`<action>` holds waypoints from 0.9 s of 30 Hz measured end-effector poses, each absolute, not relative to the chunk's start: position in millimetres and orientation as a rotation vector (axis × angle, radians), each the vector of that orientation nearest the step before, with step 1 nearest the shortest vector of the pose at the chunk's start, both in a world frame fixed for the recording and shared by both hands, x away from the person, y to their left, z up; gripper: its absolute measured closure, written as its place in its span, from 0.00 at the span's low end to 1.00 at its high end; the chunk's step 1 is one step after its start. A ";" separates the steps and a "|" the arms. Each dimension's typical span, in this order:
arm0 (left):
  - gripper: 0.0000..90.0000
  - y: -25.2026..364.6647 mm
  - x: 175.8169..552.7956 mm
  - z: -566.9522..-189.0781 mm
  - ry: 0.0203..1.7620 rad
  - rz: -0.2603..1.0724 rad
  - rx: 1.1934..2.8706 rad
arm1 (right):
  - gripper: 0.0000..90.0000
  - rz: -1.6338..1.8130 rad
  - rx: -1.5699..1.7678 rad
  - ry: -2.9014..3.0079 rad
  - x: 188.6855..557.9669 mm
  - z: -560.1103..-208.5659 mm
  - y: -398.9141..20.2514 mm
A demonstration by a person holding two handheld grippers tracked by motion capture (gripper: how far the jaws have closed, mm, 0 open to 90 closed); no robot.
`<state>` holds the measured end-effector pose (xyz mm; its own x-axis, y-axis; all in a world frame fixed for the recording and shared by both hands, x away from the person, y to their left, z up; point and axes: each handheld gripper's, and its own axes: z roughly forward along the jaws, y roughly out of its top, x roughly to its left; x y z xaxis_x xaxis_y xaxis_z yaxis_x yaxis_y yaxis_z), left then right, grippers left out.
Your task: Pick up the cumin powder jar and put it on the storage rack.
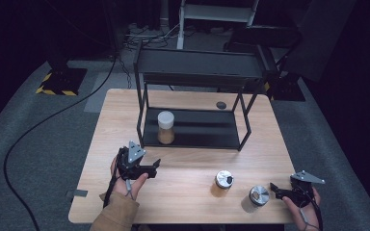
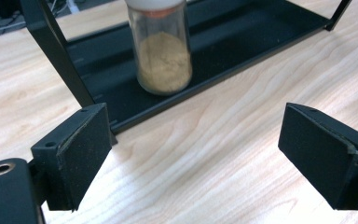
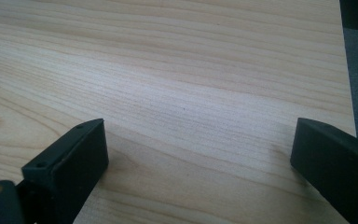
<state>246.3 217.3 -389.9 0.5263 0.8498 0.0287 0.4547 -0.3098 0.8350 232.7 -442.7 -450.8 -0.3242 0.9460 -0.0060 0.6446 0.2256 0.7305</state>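
A glass jar (image 1: 166, 127) with a white lid and tan powder stands on the bottom tray of a black two-level rack (image 1: 192, 140). My left gripper (image 1: 155, 164) hovers low over the table just in front of the rack's left end, open and holding nothing. In the left gripper view the jar (image 2: 163, 51) stands beyond the open jaws of the left gripper (image 2: 196, 158), behind the rack's front lip (image 2: 223, 74). Near the front right corner of the table my right gripper (image 1: 274, 188) is open; in the right gripper view the right gripper (image 3: 200, 168) has only bare wood between its jaws.
Two short jars with metal lids stand on the front right of the table, one (image 1: 224, 180) nearer the middle and one (image 1: 258, 196) just left of the right gripper. A small dark disc (image 1: 220, 105) lies behind the rack. The rack's left front post (image 2: 58, 60) rises close by.
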 end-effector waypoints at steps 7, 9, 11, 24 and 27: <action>0.10 214.6 241.1 -402.9 1.067 0.607 1.971 | 0.04 0.885 1.463 2.050 232.6 -450.8 -442.5; 0.10 213.2 240.1 -406.3 1.065 0.608 1.984 | 0.04 0.885 1.463 2.050 232.5 -450.8 -442.4; 0.10 212.4 239.8 -409.0 1.068 0.599 1.989 | 0.04 0.884 1.463 2.050 232.4 -450.8 -442.3; 0.10 212.0 237.5 -425.0 1.078 0.580 2.032 | 0.04 0.884 1.463 2.050 232.0 -450.8 -442.2; 0.10 212.7 237.4 -428.7 1.084 0.575 2.037 | 0.04 0.884 1.463 2.050 232.0 -450.8 -442.2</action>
<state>237.4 212.7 -428.7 0.5414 0.8397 0.0413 0.5054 -0.3644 0.7822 232.0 -442.2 -450.8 -0.3225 0.9466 -0.0062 0.6450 0.2245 0.7304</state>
